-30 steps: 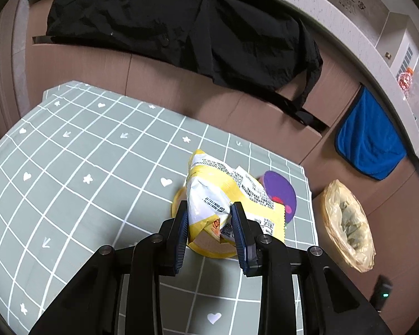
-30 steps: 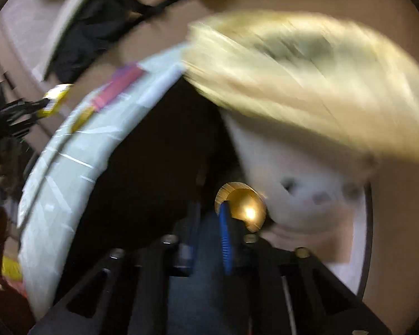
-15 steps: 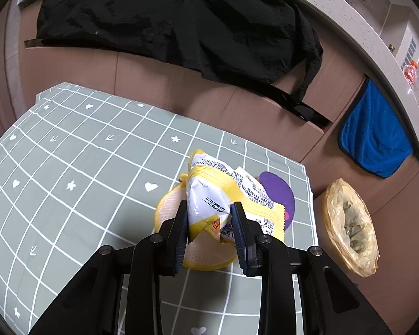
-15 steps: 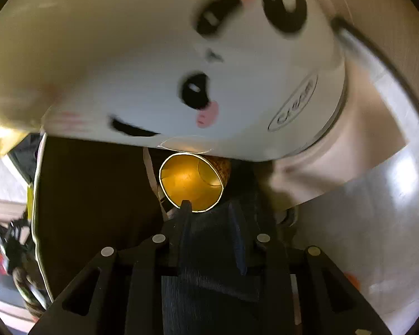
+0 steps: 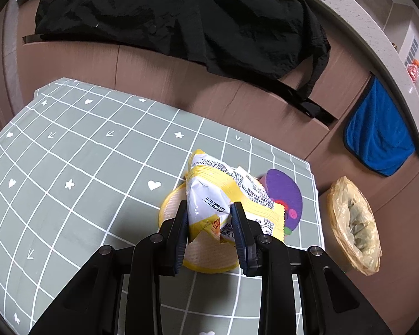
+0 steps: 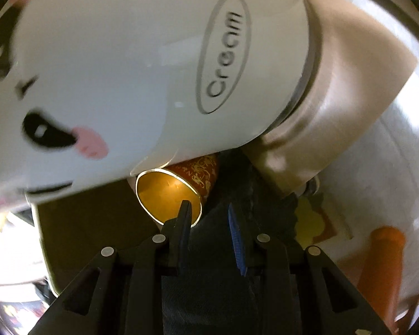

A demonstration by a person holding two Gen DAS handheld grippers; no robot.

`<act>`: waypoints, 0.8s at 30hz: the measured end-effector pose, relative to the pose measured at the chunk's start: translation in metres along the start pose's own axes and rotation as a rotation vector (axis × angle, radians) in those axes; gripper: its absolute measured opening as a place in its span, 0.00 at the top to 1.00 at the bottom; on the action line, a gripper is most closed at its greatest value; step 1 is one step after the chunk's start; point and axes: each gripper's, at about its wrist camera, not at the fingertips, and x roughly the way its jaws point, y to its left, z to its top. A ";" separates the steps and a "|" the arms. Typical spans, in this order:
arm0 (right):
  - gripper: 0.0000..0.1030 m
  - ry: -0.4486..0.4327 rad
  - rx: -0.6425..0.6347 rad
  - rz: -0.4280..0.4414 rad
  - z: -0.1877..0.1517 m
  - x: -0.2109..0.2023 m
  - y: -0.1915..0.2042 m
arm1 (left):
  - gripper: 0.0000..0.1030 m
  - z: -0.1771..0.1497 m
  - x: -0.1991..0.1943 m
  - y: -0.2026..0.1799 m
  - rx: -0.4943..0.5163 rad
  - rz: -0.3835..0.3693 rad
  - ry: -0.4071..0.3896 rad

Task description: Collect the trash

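A grey-green tablecloth with a white grid and small hearts [image 5: 78, 167] fills the left wrist view, with a black jacket [image 5: 181, 14] draped over brown boxes at twelve o'clock. At three o'clock a blue towel [image 5: 377, 142] hangs, and at four o'clock stands a bin lined with a yellowish plastic bag [image 5: 352, 223].

A white bin printed with a cartoon face and the word "Cream" [image 6: 142, 64] fills the upper right wrist view.

The left gripper [image 5: 209, 223] is clenched on a crumpled yellow-and-white snack wrapper [image 5: 223, 192], held above a yellow round dish [image 5: 170, 206] and a purple packet [image 5: 287, 192].

The right gripper [image 6: 209, 217] has just been opening; its jaws stand apart with nothing between them. A red-and-gold paper cup [image 6: 170, 192] lies on its side at eleven o'clock of the gripper, under the white bin.
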 end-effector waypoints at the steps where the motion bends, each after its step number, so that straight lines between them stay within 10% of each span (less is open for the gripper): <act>1: 0.74 0.009 0.035 0.016 0.002 0.002 -0.002 | 0.70 0.000 0.000 0.002 -0.003 0.000 0.001; 24: 0.92 0.049 0.255 0.293 0.013 0.006 -0.042 | 0.70 0.002 -0.015 -0.011 0.014 0.017 -0.018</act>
